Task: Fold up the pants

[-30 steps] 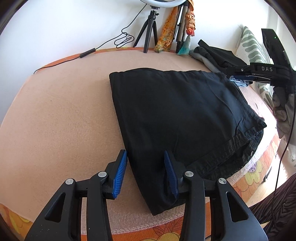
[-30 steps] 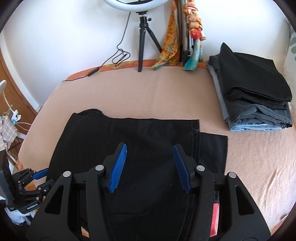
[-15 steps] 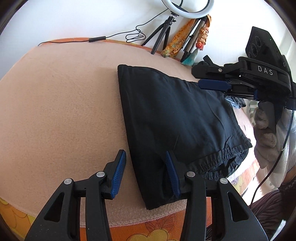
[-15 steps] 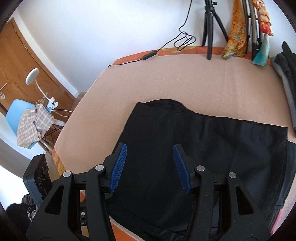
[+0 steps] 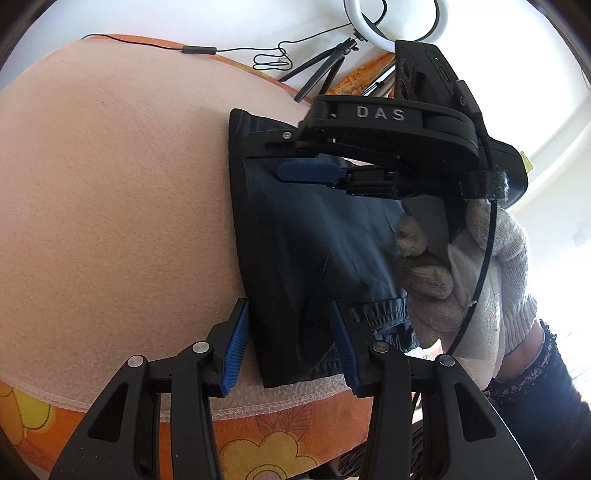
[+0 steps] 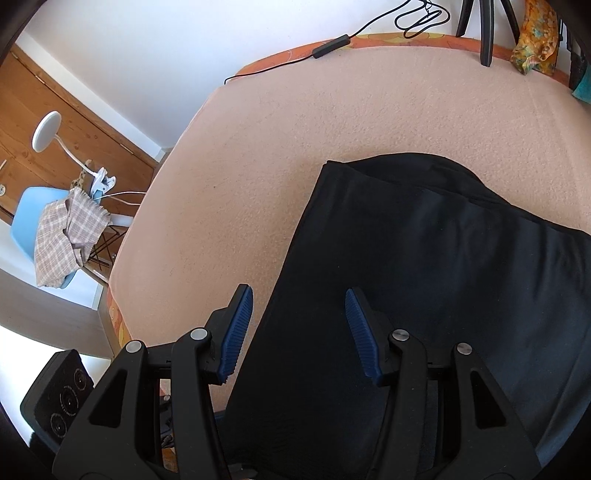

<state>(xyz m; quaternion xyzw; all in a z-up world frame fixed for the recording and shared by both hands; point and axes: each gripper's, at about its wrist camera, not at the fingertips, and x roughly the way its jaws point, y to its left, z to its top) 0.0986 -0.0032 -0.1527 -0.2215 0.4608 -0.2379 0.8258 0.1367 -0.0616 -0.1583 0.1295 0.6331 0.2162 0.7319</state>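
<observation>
So the folded black fabric pants lie on the peach fleece blanket that covers the bed, filling the centre of the left wrist view and the lower right of the right wrist view. Along the top edge there's a black tripod with a white ring light and a thin black cable, and in the right wrist view a pale blue chair with a checked cloth draped on it sits at the left. The left gripper hangs low at the near hem, blue pads spread wide either side of the corner. The right gripper, in a white knit-gloved hand, reaches across from the right over the pants, blocking their far side, also gaping wide with nothing held.
</observation>
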